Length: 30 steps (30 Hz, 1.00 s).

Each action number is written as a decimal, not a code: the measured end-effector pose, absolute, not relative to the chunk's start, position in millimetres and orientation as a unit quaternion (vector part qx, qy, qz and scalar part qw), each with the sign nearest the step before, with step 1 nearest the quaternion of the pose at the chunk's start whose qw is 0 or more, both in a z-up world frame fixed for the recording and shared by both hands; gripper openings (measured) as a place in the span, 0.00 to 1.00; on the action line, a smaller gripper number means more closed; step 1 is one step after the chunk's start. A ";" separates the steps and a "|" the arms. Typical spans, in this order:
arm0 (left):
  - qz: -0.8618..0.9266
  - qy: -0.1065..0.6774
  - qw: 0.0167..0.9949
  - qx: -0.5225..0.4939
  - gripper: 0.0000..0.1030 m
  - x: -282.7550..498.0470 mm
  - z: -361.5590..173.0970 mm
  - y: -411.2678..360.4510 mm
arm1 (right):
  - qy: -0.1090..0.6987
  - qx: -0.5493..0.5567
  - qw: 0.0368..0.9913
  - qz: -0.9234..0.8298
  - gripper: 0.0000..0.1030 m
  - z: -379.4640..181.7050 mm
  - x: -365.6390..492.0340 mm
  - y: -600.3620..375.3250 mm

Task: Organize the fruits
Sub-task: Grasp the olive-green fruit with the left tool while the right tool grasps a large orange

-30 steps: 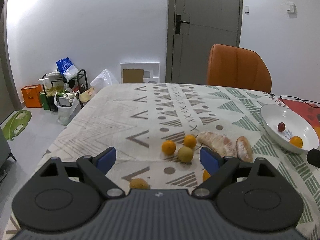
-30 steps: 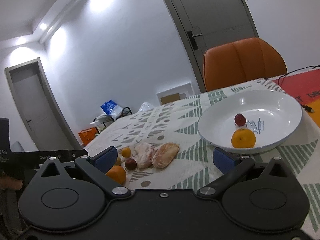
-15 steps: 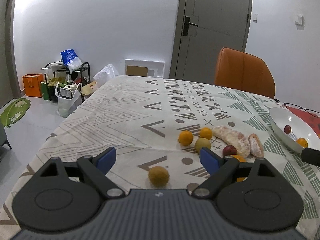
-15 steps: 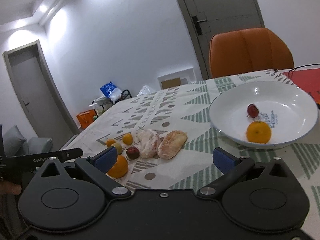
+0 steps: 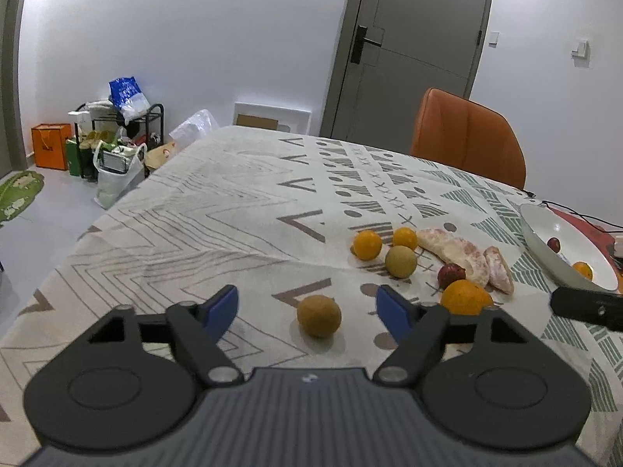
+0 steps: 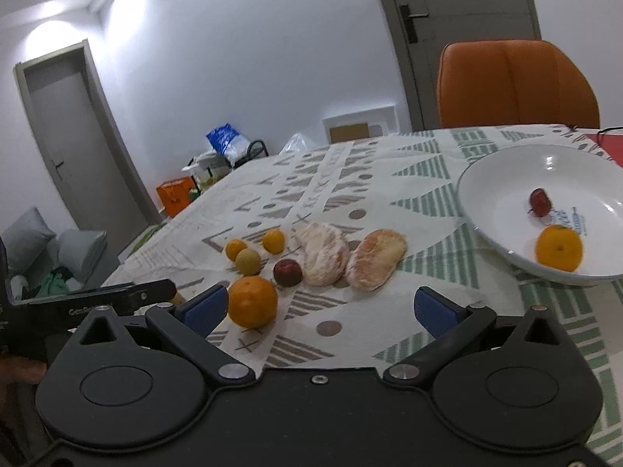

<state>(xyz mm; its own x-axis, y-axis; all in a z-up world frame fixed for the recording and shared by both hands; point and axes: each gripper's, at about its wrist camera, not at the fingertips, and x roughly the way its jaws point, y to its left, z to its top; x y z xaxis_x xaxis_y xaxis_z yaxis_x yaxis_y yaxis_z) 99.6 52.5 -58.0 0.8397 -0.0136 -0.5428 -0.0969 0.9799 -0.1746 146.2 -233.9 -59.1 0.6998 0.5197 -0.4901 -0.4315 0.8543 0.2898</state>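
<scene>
My left gripper (image 5: 307,309) hovers low over the patterned tablecloth with its jaws closing. A brownish-yellow fruit (image 5: 319,316) lies between the blue pads, apart from both. Further right lie a large orange (image 5: 466,297), a dark red fruit (image 5: 451,275), two peeled pomelo pieces (image 5: 451,249), a greenish fruit (image 5: 400,261) and two small oranges (image 5: 367,245). My right gripper (image 6: 319,311) is open with nothing held, and the large orange (image 6: 252,301) sits just inside its left pad (image 6: 204,309). The white bowl (image 6: 506,179) holds an orange (image 6: 558,249) and a small red fruit (image 6: 540,202).
An orange chair (image 5: 467,140) stands at the table's far side. A red mat with a black cable (image 5: 584,220) lies behind the bowl (image 5: 537,233). Bags and a rack (image 5: 117,136) clutter the floor to the left. The table's left edge is close to my left gripper.
The left gripper sank toward the brownish-yellow fruit, which now sits between its narrowed jaws. The right gripper swung left from the bowl, bringing the large orange beside its left pad.
</scene>
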 end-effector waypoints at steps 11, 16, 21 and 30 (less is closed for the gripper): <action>0.013 0.299 0.948 -0.108 0.24 104.8 -67.4 55.4 | 0.307 0.029 0.908 0.285 1.00 -62.0 156.0 -201.0; 0.014 0.296 0.949 -0.104 0.24 104.6 -67.7 53.7 | 0.311 0.011 0.902 0.298 0.99 -66.1 159.8 -187.3; 0.012 0.295 0.949 -0.108 0.24 105.0 -67.4 54.7 | 0.308 -0.009 0.901 0.306 0.92 -66.0 162.4 -175.8; 0.024 0.290 0.950 -0.112 0.24 96.0 -60.6 58.0 | 0.314 -0.025 0.899 0.304 0.45 -77.3 167.9 -158.0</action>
<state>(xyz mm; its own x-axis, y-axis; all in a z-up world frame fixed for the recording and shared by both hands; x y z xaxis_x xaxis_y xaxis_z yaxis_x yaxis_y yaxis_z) 96.0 58.0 -60.6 0.8305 -0.0196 -0.5567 -0.1101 0.9739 -0.1984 167.9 -158.0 -77.3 0.6188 0.5307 -0.5792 -0.5619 0.8143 0.1458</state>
